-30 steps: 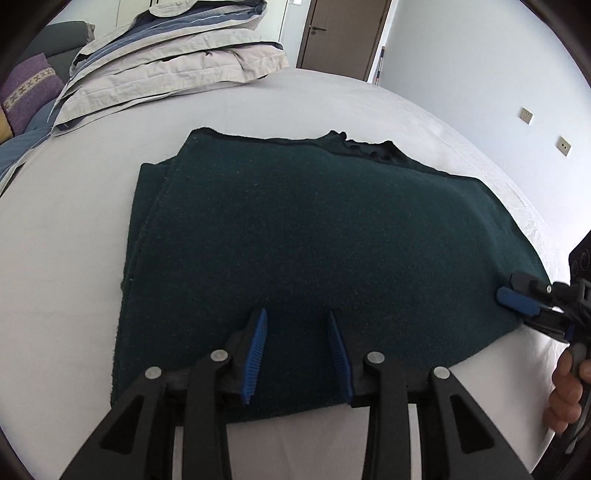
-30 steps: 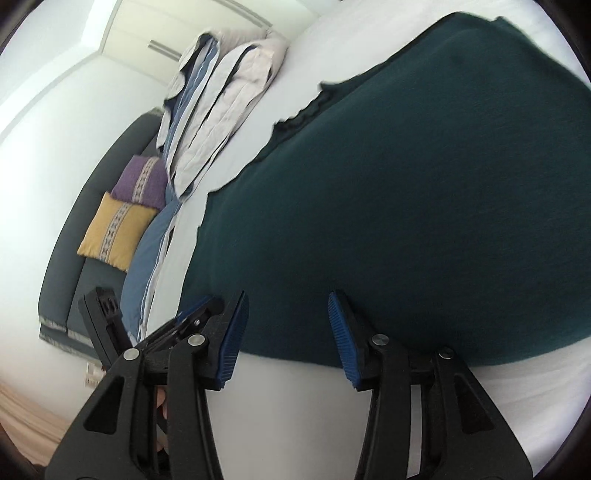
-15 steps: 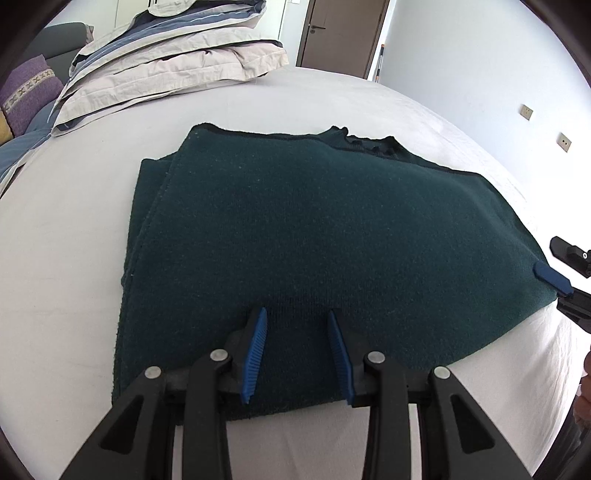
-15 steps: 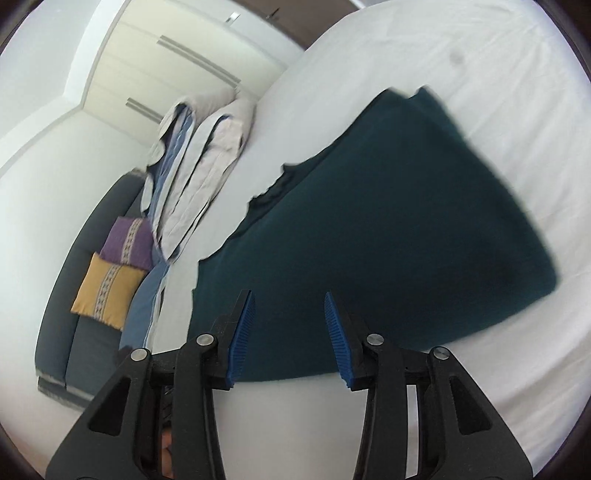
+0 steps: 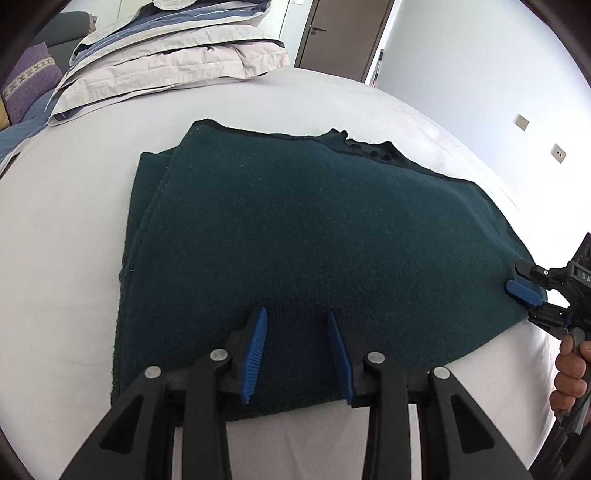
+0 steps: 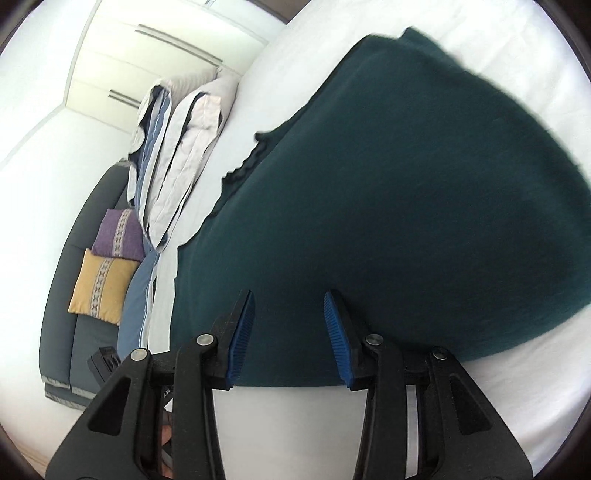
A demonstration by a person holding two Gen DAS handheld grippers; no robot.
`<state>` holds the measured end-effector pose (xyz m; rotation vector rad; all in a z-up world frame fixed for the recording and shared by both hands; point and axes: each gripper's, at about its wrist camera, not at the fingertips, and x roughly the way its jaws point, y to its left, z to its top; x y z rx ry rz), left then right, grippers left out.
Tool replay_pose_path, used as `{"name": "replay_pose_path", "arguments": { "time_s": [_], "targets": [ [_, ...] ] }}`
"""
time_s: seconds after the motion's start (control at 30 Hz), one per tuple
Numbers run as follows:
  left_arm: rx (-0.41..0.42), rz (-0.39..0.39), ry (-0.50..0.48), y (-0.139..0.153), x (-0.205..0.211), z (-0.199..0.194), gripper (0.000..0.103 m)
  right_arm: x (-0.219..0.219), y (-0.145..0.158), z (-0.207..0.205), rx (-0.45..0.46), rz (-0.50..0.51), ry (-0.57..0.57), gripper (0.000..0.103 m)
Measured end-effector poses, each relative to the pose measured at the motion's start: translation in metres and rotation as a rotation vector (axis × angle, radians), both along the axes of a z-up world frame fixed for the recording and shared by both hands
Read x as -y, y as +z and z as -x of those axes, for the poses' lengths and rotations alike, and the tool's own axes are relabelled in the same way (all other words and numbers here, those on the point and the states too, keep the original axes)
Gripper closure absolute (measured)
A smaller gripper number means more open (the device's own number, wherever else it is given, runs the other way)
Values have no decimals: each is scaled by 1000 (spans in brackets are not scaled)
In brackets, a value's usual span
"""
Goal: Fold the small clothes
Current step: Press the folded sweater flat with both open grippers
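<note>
We hover both grippers, left (image 5: 297,350) and right (image 6: 290,334), fingers half-open and empty, over the green sweater's (image 5: 295,240) six-o'clock hem, ready to fold.

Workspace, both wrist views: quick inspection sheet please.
Surface: white bed sheet, smooth.
Job's things: dark green sweater lying flat, partly folded, left side doubled over.
Clutter: stack of folded bedding at the far edge.
Grippers: left gripper open over the near hem; right gripper open at the sweater's right edge, nothing clamped.
Cables: nothing seen.
Surroundings: sofa with purple cushion and yellow cushion, brown door, wall sockets.
</note>
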<state>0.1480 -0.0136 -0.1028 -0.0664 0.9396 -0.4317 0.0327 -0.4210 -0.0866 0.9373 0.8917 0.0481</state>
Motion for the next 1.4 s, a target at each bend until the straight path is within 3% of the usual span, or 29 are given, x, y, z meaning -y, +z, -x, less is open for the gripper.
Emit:
{"name": "replay_pose_path", "arguments": {
  "time_s": [0.13, 0.23, 0.33, 0.43, 0.53, 0.77, 1.03, 1.27, 1.4],
  "targets": [
    [-42, 84, 33, 6, -25, -2, 68, 37, 17, 24, -4, 84, -99, 65],
    [-26, 118, 121, 19, -59, 2, 67, 47, 39, 39, 26, 160, -114, 63],
    [-16, 159, 210, 28, -94, 3, 56, 48, 55, 45, 57, 215, -86, 63],
    [-48, 190, 249, 27, -117, -4, 55, 31, 66, 35, 79, 254, -28, 61],
    [-93, 265, 255, 21, -128, -12, 50, 7, 76, 26, 112, 249, 40, 52],
    [-212, 398, 218, 1, -126, -41, 46, -45, 78, -4, 124, 213, 185, 52],
    [-301, 533, 242, -16, -134, -70, 44, -73, 84, -33, 149, 152, 255, 52],
    [-306, 577, 256, -16, -143, -81, 43, -85, 76, -55, 137, 95, 270, 52],
    [-313, 540, 221, -19, -137, -83, 42, -90, 68, -61, 122, 77, 284, 52]
  ]
}}
